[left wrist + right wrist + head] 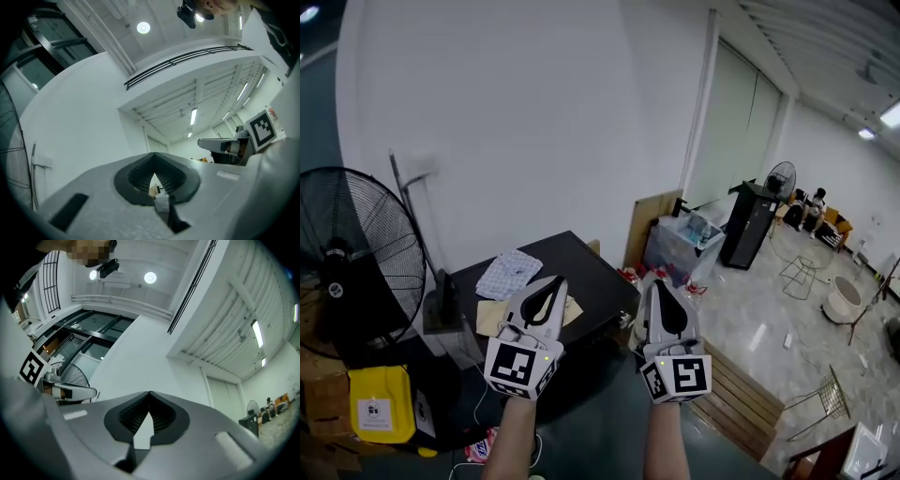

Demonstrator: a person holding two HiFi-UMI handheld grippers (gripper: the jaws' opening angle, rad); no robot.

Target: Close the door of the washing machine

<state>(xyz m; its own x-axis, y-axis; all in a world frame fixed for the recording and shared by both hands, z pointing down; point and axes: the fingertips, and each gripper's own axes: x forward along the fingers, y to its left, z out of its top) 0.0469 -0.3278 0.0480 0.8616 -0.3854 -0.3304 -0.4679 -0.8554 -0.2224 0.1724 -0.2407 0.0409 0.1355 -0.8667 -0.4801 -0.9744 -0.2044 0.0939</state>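
A bare white wall (534, 112) rises ahead of my left gripper (555, 279), with a black pedestal fan (356, 253) to its left. Just right of my right gripper (659, 283) a wooden pallet (741, 394) lies on the glossy grey floor (769, 328). Far beyond it stand a tall black cabinet (748, 223) and a second fan (781, 176), under a ceiling strip light (891, 114).

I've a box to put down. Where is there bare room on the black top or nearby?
The black top is bare on its right half, between the patterned cloth and its right edge. The floor beyond the wooden pallet is open too. Crowded: the left side, by the fan and yellow bag.
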